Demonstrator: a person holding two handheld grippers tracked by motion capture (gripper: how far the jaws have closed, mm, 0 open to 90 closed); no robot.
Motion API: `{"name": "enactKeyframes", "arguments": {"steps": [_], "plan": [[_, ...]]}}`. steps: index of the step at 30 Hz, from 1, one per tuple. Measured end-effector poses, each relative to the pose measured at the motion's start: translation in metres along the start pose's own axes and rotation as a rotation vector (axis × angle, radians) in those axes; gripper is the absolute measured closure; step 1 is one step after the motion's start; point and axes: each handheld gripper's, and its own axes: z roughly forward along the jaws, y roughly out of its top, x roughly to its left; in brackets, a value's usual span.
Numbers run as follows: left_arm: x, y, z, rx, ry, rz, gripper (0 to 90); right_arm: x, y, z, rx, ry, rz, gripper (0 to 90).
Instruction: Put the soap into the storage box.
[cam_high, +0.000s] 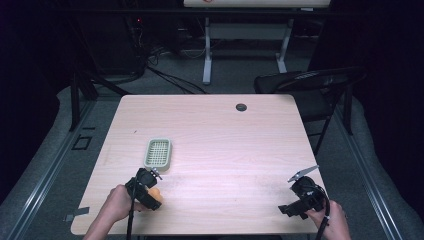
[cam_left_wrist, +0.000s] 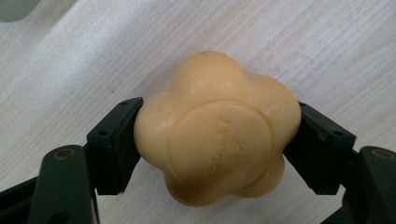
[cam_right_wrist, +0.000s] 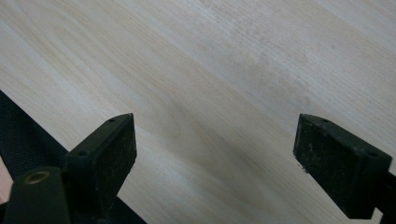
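- The left gripper (cam_left_wrist: 217, 140) is clenched on the soap (cam_left_wrist: 217, 130); both pads press its sides, so the grasp is done.
- The soap is at the near left of the table (cam_high: 225, 130), low over the wood or on it, I cannot tell which, just near of the dish (cam_high: 158, 153).
- The dish has nothing in it, so I judge the lift and the placing remain.
- The right gripper (cam_right_wrist: 215, 154) is released, with nothing between its jaws, at the near right.
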Motion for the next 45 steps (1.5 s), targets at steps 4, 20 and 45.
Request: {"name": "enactKeyframes", "arguments": {"steps": [4,20,45], "plan": [[0.0,0.0,0.002,0.015,0.001,0.004,25.6,0.001,0.0,0.001,-0.003,0.006,0.007,12.9],[0.001,-0.002,-0.023,-0.044,0.009,0.002,25.7,0.001,0.0,0.002,0.008,0.003,0.01,13.1],[0.034,0.027,-0.044,-0.069,0.0,-0.005,25.8,0.0,0.0,0.002,0.035,-0.017,-0.001,13.2]]}}
